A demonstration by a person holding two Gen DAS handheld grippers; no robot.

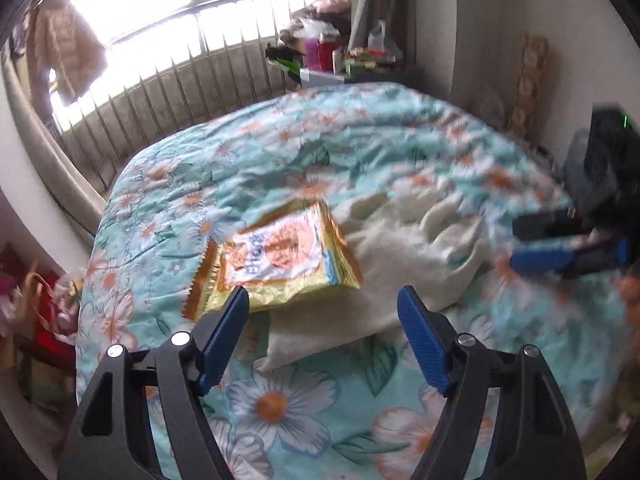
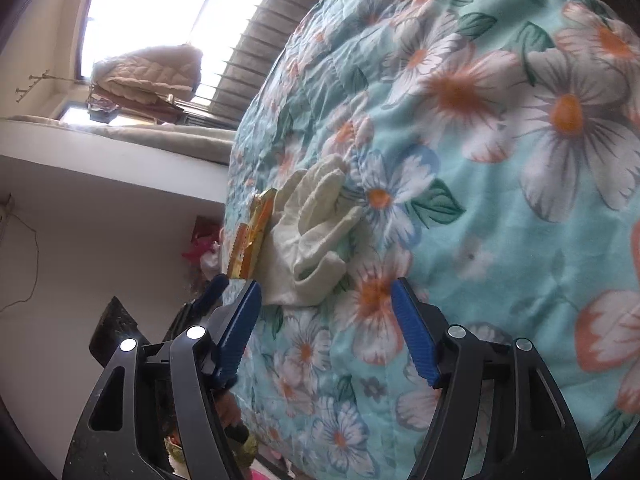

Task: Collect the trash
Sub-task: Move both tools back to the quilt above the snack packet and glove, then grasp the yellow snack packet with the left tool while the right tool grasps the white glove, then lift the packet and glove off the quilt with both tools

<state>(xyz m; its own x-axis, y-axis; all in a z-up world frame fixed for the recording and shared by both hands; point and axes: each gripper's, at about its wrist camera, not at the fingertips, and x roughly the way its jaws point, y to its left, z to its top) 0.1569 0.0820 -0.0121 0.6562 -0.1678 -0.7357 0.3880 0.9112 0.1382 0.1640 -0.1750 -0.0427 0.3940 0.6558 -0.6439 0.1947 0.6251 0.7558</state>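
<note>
- Gold snack wrapper (image 1: 276, 260), flat and empty-looking, with a zigzag edge and an orange-and-white print; lies on the bed, its right part resting on a white glove (image 1: 404, 264).
- Seen edge-on in the right wrist view, same snack wrapper (image 2: 253, 236) touching the white glove (image 2: 312, 236) on its side.
- White glove spread out on the flowered quilt (image 1: 360, 152), fingers pointing away from the left camera.
- Left tongs (image 1: 323, 300) open wide, jaws apart, holding nothing; left blue pad just at the near edge of the wrapper, whether touching or not cannot be told.
- Right tongs (image 2: 325, 292) also open and holding nothing, near the wrist end of the glove; blurred at the right edge of the left view (image 1: 532, 244).
- Quilt turquoise with white and orange flowers (image 2: 500, 160), covering the whole bed.
- Behind the bed: grey railing (image 1: 192, 88) before a bright window, cluttered nightstand (image 1: 340, 60) at the far corner.
</note>
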